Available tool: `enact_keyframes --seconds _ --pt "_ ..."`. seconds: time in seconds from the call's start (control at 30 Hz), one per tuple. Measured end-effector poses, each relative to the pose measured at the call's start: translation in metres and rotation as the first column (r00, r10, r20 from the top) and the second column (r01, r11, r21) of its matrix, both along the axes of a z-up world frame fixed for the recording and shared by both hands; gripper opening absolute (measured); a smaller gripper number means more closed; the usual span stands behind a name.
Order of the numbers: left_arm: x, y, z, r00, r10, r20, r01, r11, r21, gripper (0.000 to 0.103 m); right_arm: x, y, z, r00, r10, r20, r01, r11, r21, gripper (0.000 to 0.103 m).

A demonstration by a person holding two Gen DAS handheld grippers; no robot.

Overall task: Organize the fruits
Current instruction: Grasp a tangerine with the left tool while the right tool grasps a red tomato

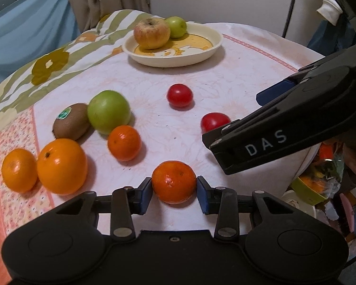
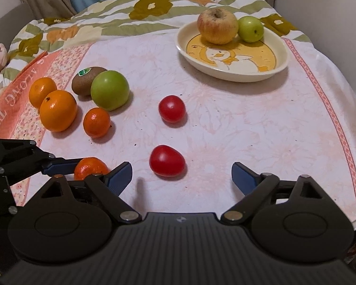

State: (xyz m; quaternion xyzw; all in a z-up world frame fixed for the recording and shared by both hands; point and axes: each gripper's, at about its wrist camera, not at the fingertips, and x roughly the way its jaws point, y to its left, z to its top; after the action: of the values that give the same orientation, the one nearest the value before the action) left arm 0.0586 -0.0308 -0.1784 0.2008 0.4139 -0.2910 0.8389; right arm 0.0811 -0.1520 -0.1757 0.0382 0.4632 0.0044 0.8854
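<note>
Left claw (image 1: 174, 188) clamped on a mandarin (image 1: 174, 182) at the bench's near edge, both blue pads touching it; looks like it sits on the cloth, hard to tell. Right claw (image 2: 181, 174) wide open, holding nothing, a red tomato (image 2: 167, 161) just beyond its gap. Plate (image 2: 280, 68) at the far right corner holds an apple (image 2: 217, 25) and a small green fruit (image 2: 250, 29).

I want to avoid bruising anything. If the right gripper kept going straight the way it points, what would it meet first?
Most likely the nearer red tomato, lying just ahead between the open fingers of the right gripper. Height above the cloth is unclear, so it might pass over.
</note>
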Motion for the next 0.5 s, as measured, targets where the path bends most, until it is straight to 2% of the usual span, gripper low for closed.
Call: enact_keyframes --seconds 0.07,0.13,0.27,0.4,0.5 --pt "0.001 0.005 0.001 1.000 0.022 -0.005 -0.022 1.000 -0.002 0.043 0.003 0.004 -0.001 1.000 0.010 0.002 -0.010 1.000 -0.003 0.101" --pt "0.001 0.011 0.002 0.999 0.043 -0.008 -0.043 0.999 -0.007 0.043 0.008 0.009 -0.003 1.000 0.031 -0.004 -0.031 1.000 -0.002 0.091" --pt "0.001 0.021 0.005 0.996 0.084 -0.001 -0.084 0.996 -0.011 0.043 0.013 0.017 -0.008 0.998 0.056 -0.015 -0.056 0.998 -0.017 0.080" --pt "0.003 0.028 0.007 0.993 0.122 0.001 -0.122 0.992 -0.016 0.043 0.016 0.020 -0.008 0.997 0.069 -0.021 -0.070 0.997 -0.020 0.079" --pt "0.004 0.030 0.010 0.990 0.139 0.001 -0.139 0.990 -0.021 0.043 0.018 0.020 -0.009 0.997 0.075 -0.026 -0.076 0.997 -0.027 0.074"
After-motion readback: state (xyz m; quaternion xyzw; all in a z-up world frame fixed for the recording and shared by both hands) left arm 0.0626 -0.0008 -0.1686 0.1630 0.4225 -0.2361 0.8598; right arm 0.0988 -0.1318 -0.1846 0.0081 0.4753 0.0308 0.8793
